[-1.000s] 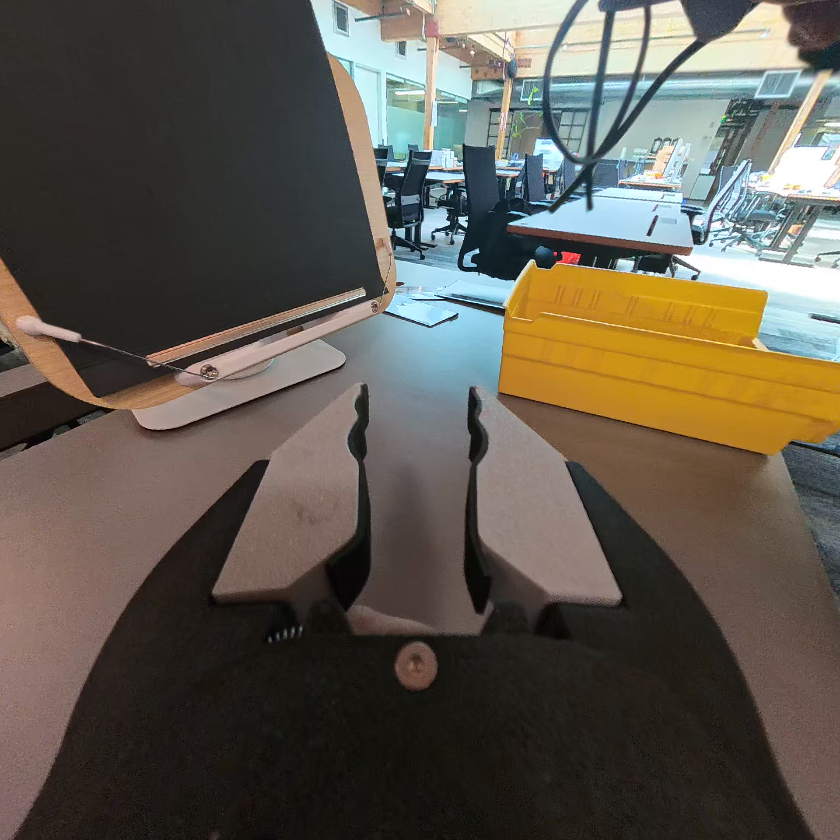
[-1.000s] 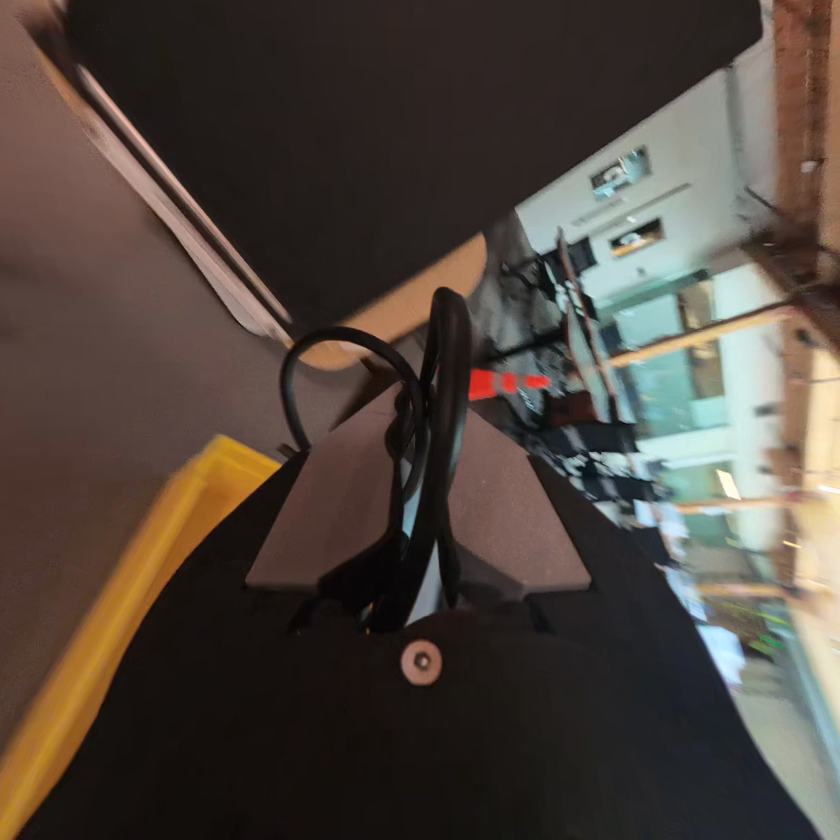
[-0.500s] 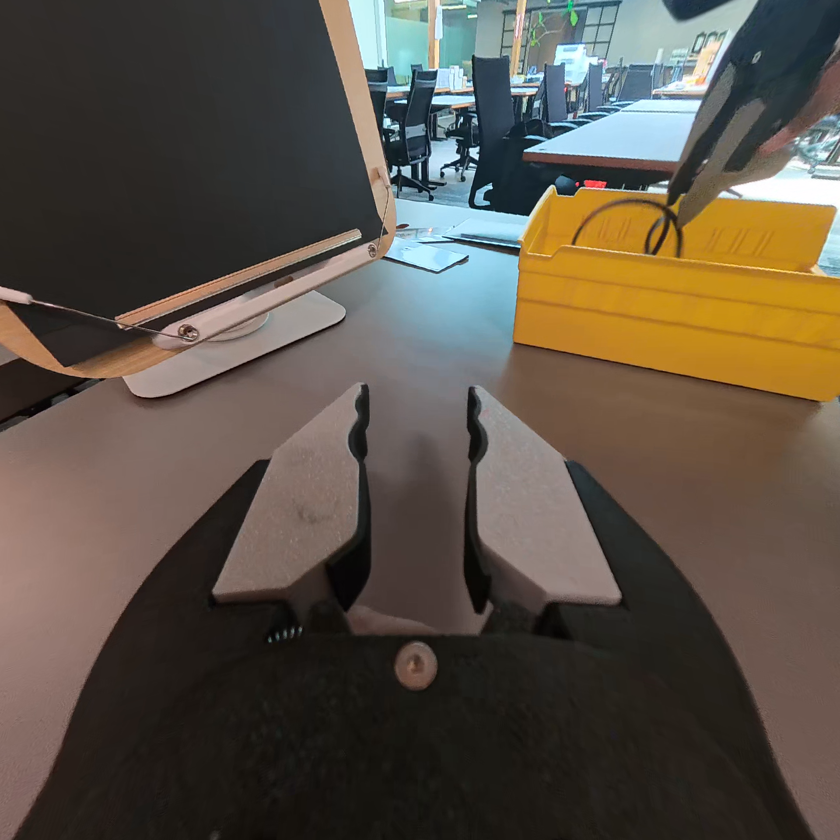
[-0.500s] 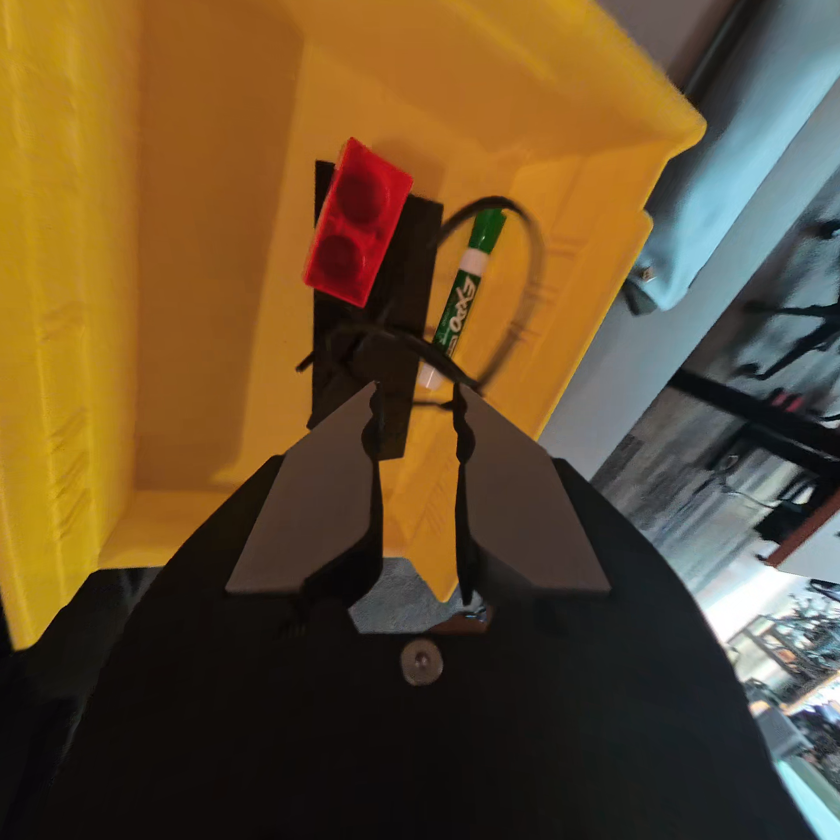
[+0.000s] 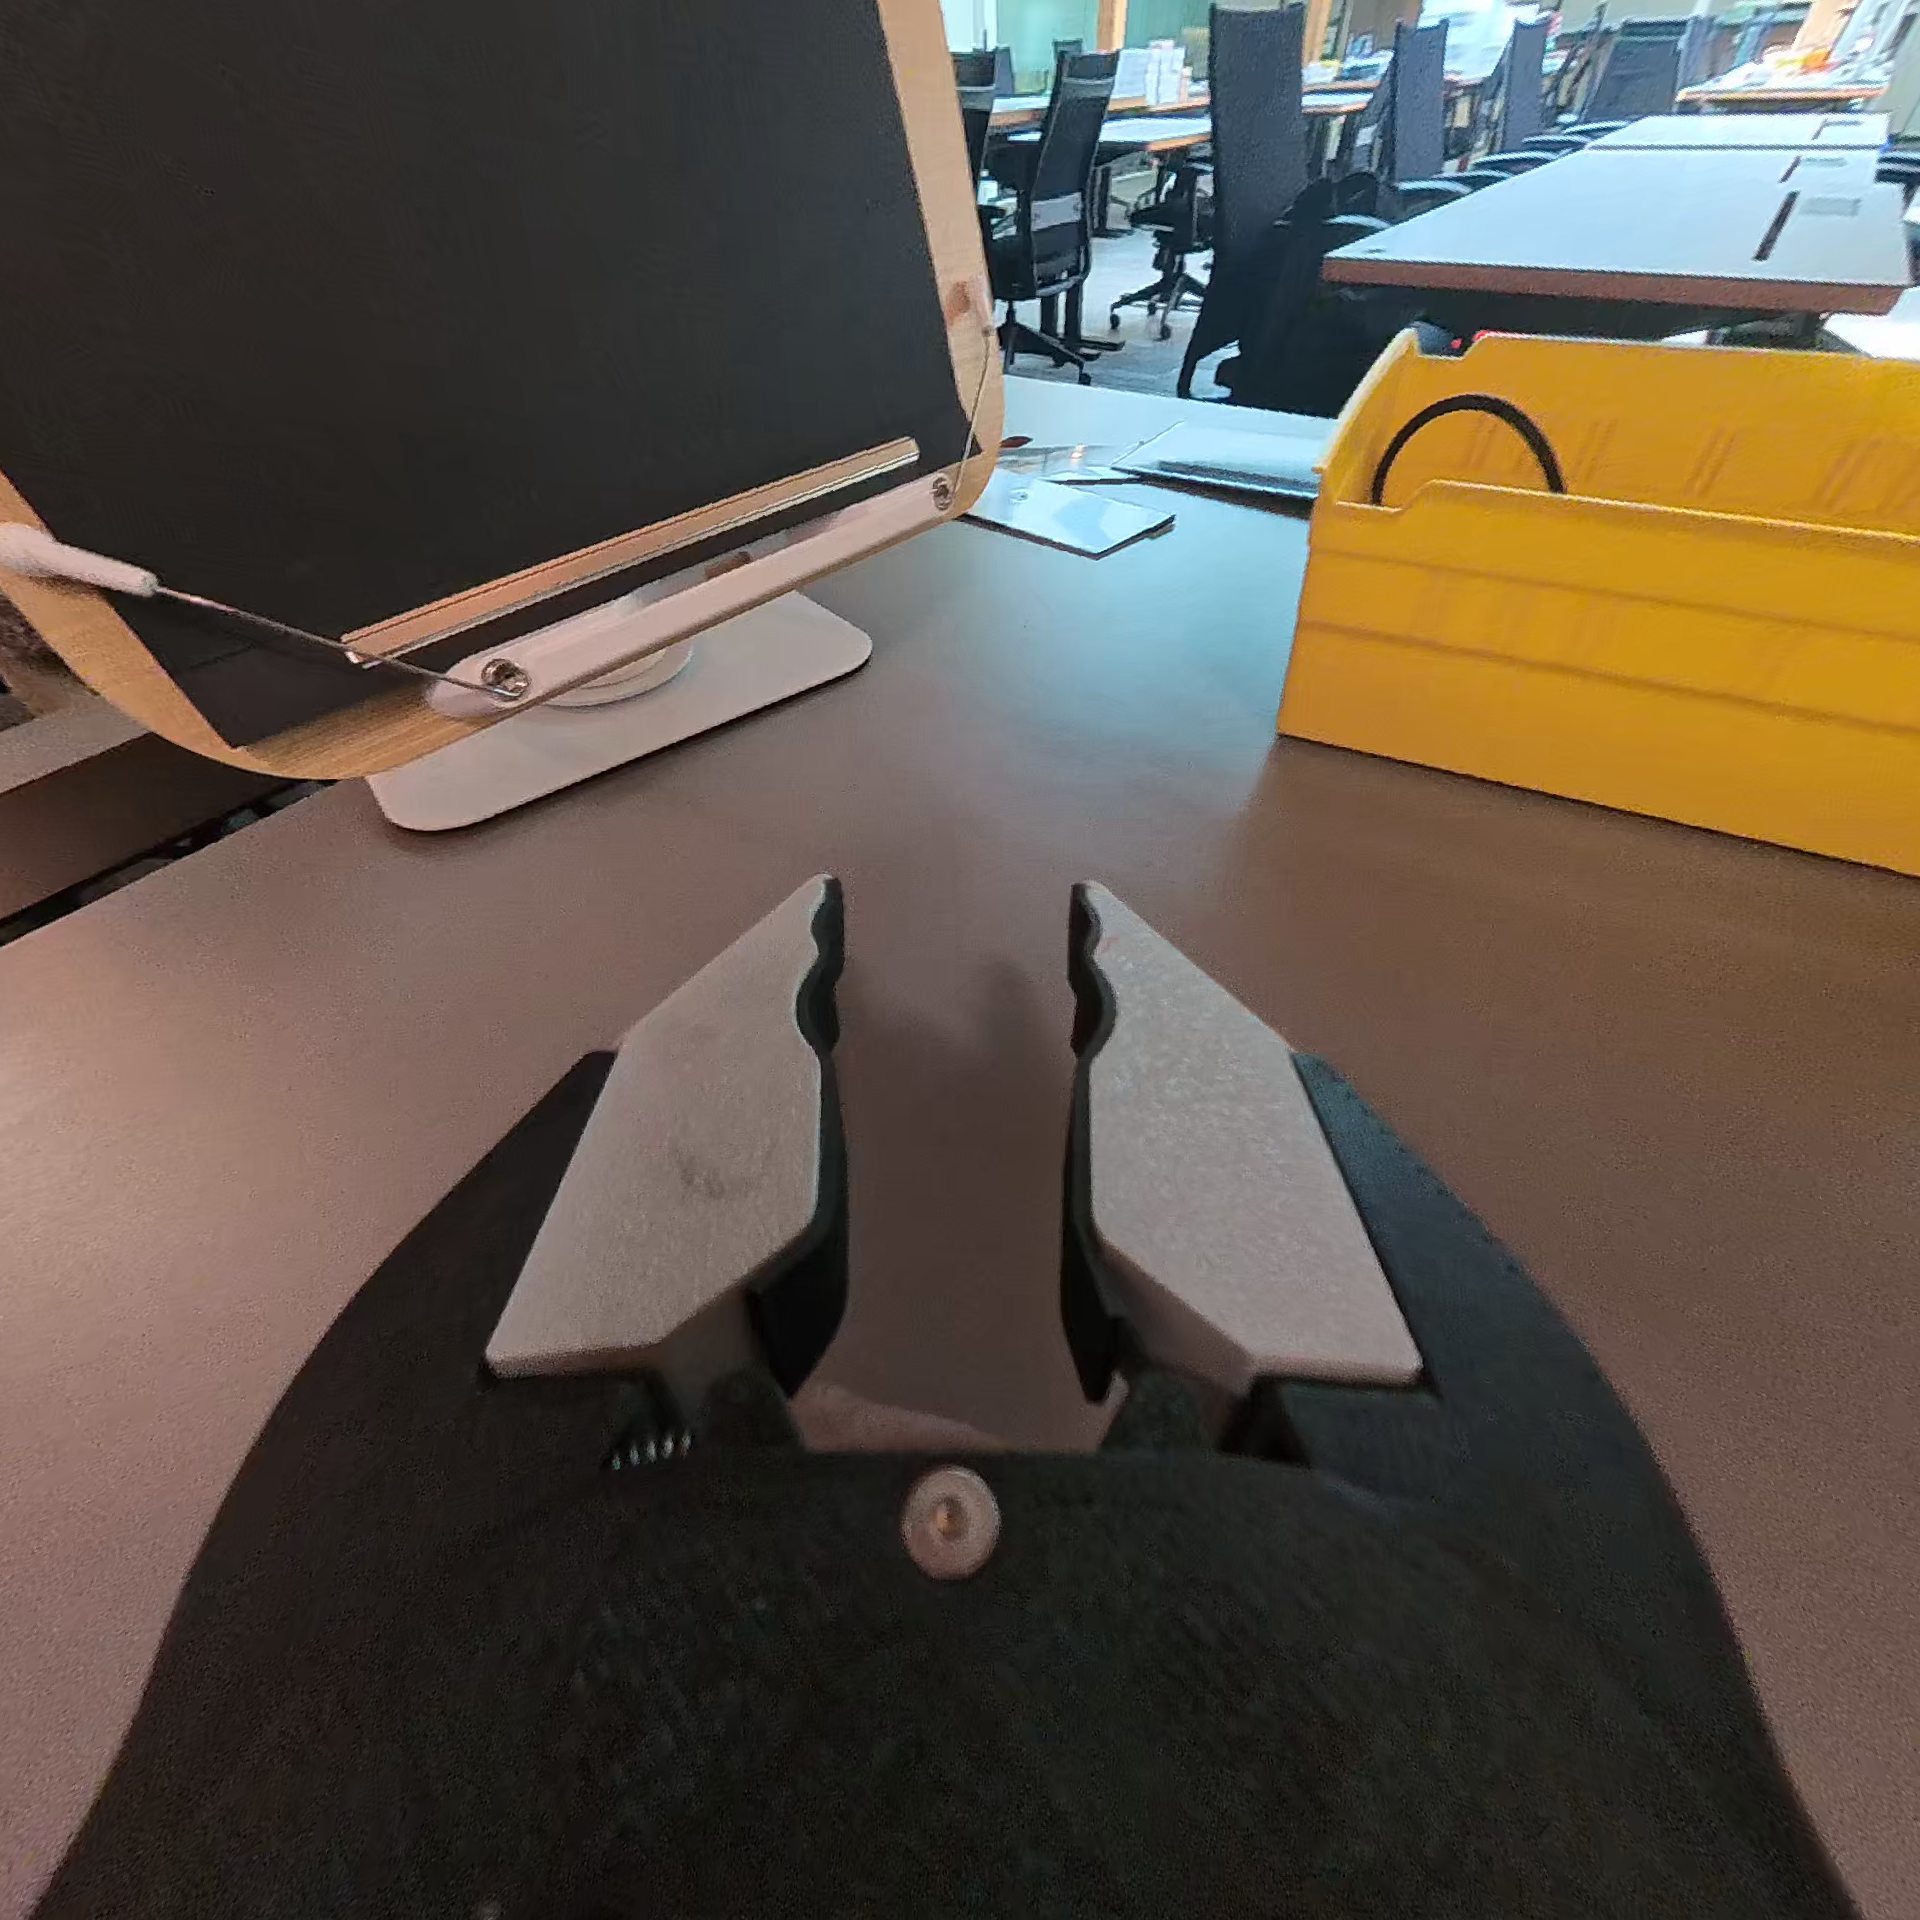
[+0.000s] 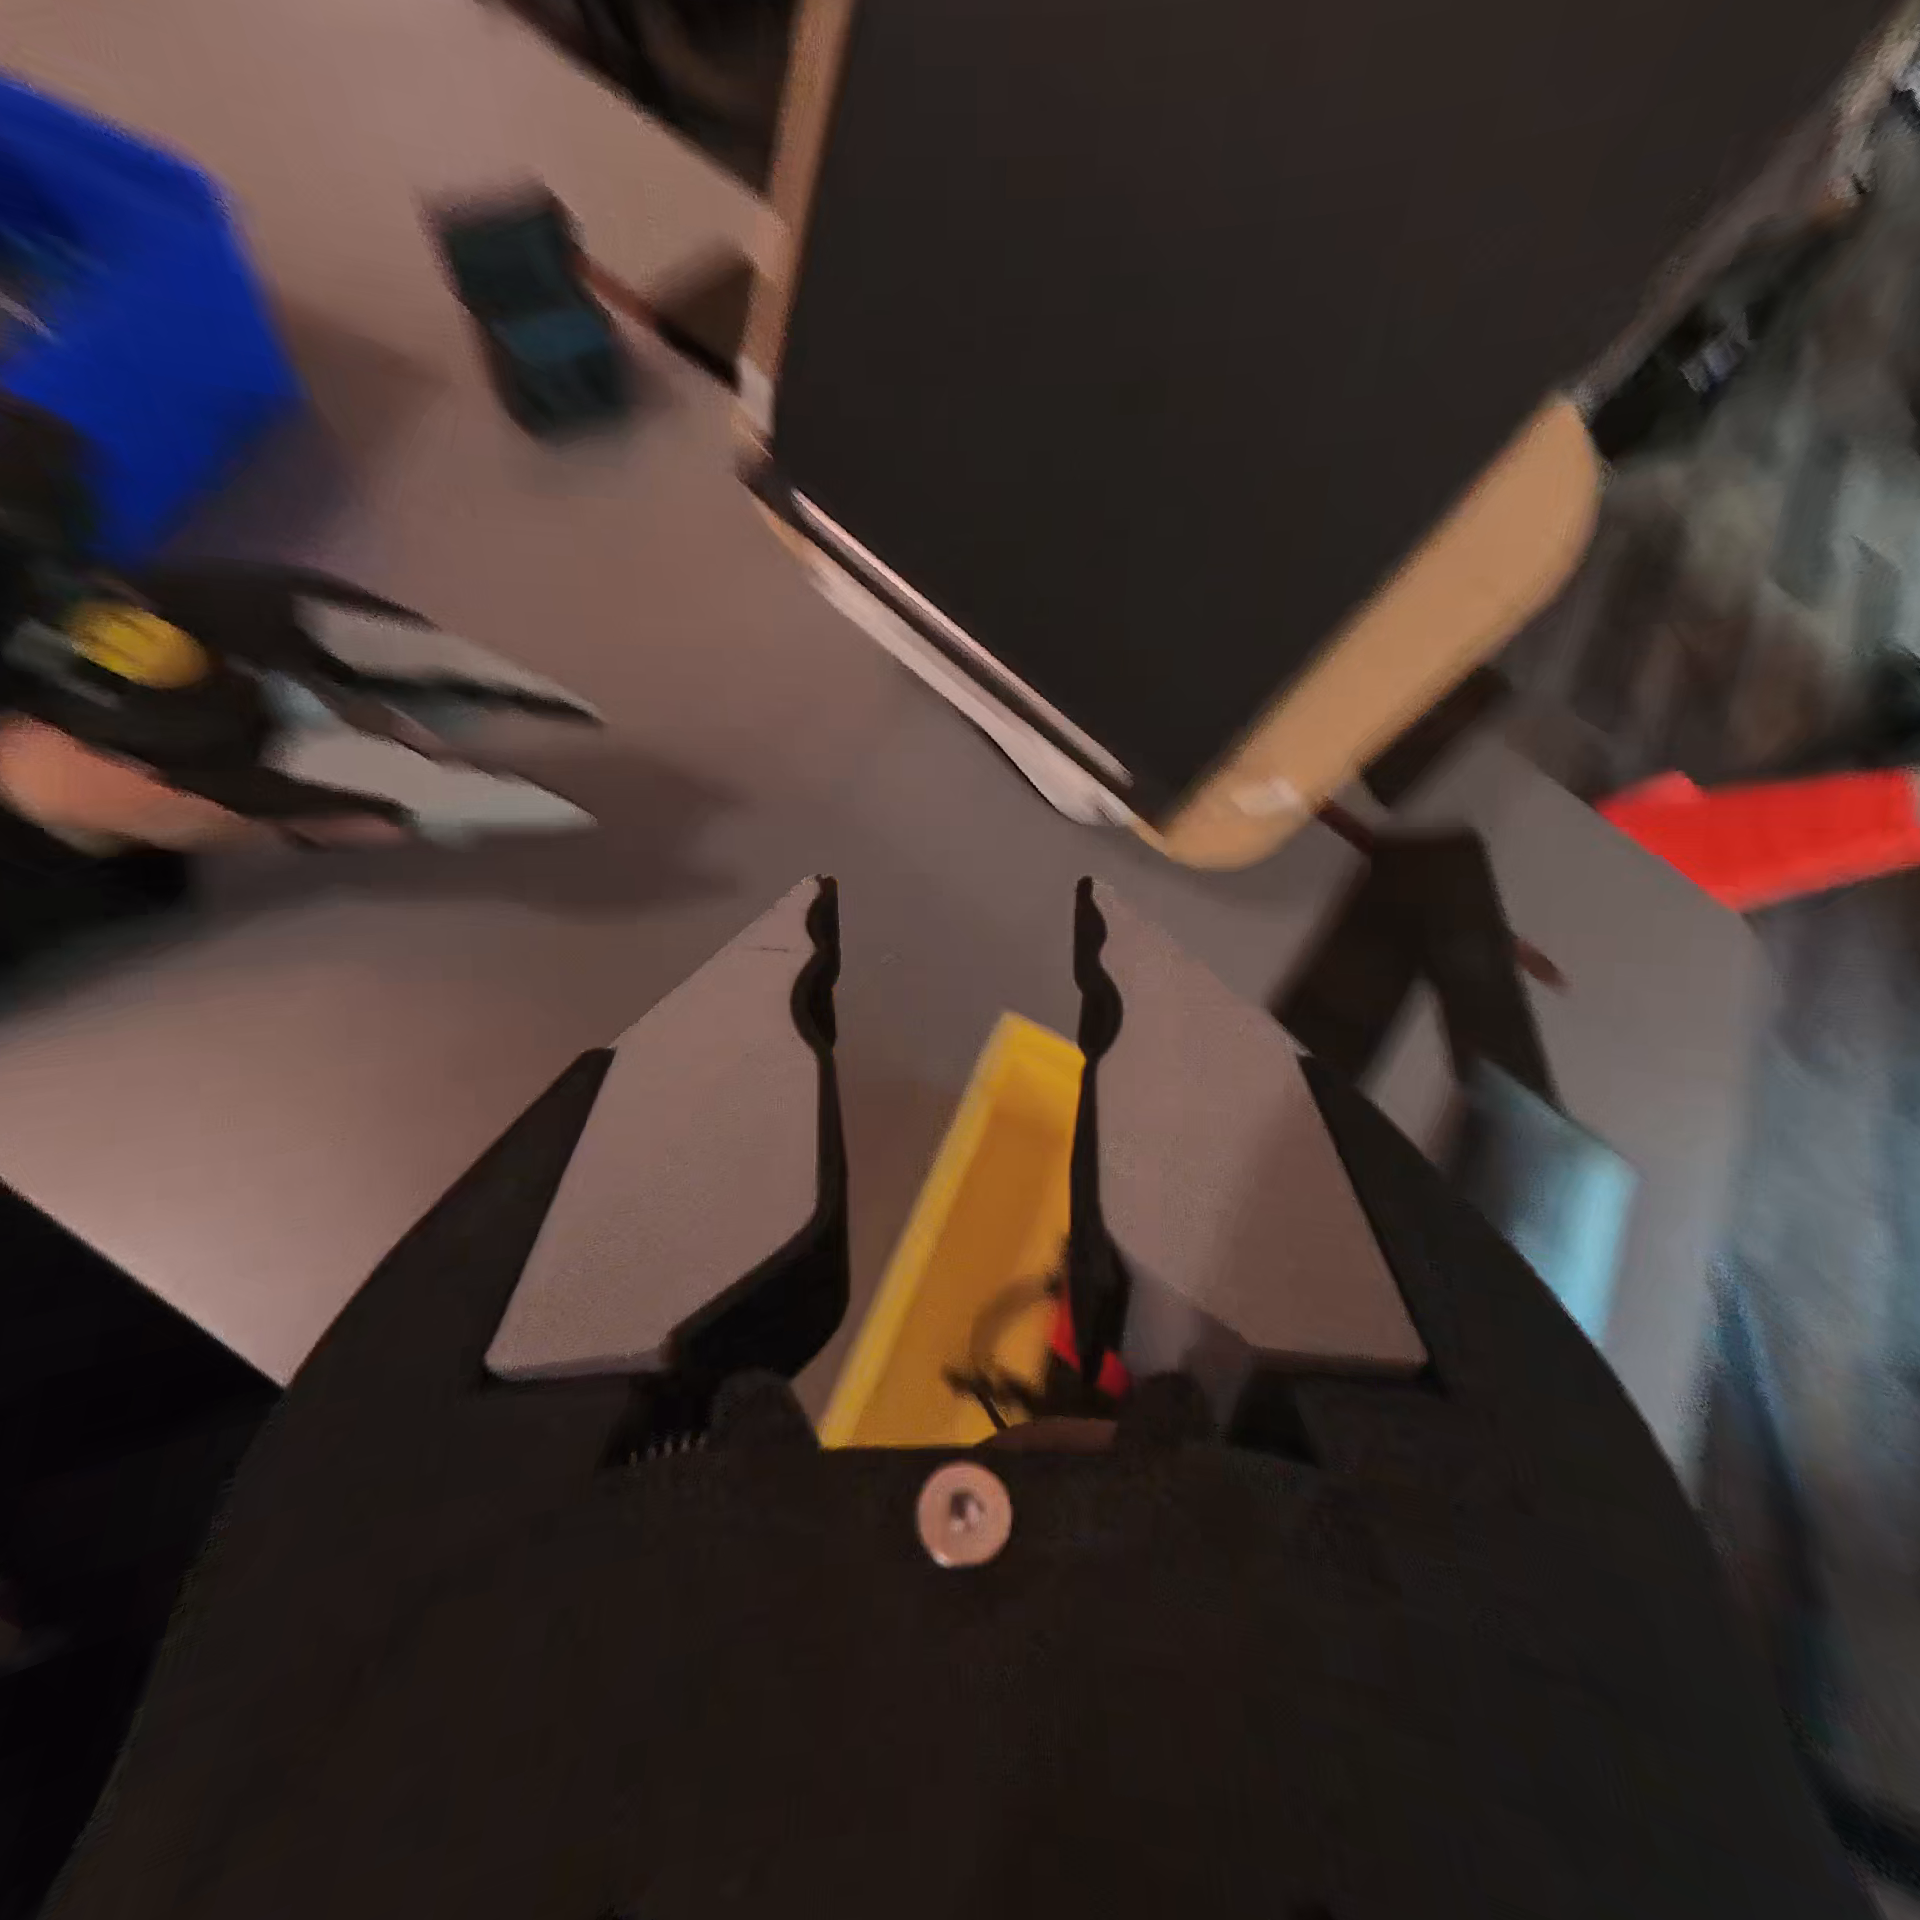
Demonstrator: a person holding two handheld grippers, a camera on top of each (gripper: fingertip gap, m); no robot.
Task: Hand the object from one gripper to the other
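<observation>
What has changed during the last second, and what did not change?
The right gripper let go of the black cable loop, which now lies in the yellow bin, and swung away from the bin, open and empty. The left gripper stayed open and empty above the table.

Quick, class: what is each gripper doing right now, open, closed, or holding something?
Left gripper: open, empty, over the table.
Right gripper: open, empty; the black cable lies in the yellow bin.

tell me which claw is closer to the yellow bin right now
The right claw: the yellow bin sits directly beneath its open jaws. The left claw, also open and empty, hovers over bare table, apart from the bin.
</observation>
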